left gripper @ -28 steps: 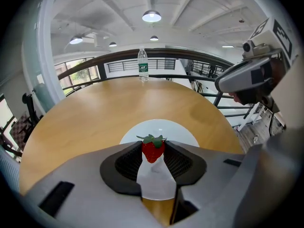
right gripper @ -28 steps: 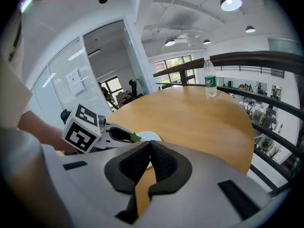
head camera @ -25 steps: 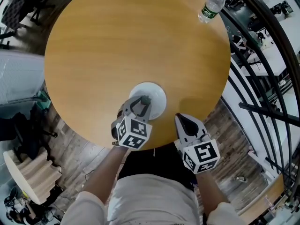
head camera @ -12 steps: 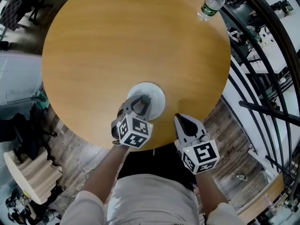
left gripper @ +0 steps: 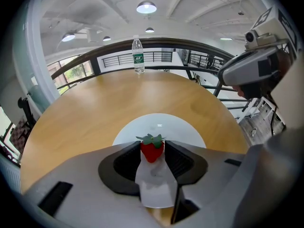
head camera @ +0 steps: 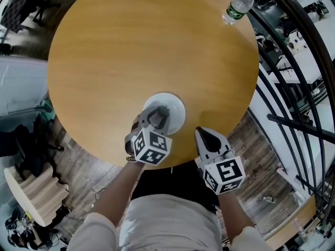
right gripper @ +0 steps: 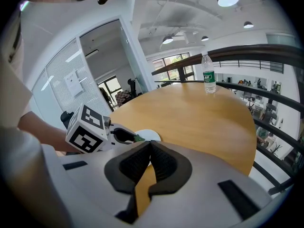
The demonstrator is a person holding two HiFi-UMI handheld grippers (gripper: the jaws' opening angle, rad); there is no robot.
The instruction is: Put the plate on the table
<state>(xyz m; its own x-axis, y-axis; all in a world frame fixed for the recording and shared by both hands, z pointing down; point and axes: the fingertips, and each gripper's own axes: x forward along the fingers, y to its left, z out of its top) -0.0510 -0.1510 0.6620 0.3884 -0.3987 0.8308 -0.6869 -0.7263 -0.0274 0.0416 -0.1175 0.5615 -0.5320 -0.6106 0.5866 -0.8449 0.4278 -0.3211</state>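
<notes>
Left gripper (head camera: 159,112): jaws have just been opening slightly, pads touching the strawberry (left gripper: 152,151) held over the plate (left gripper: 176,127); release judged near. Plate lies flat on the table (head camera: 146,41), near its front edge. Right gripper (right gripper: 149,145): closed, empty. Round wooden top; bottle (head camera: 238,7) at far edge, railing (head camera: 293,51) beside.

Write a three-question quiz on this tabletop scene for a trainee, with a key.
1. What sits between the left tool's jaws?
2. True or false: the right tool grips the water bottle.
3. The white plate rests: A on the table, B on a shelf, C in the right tool.
Key: 1 a strawberry; those jaws have just been opening. 2 false; it is shut on nothing. 3 A.
</notes>
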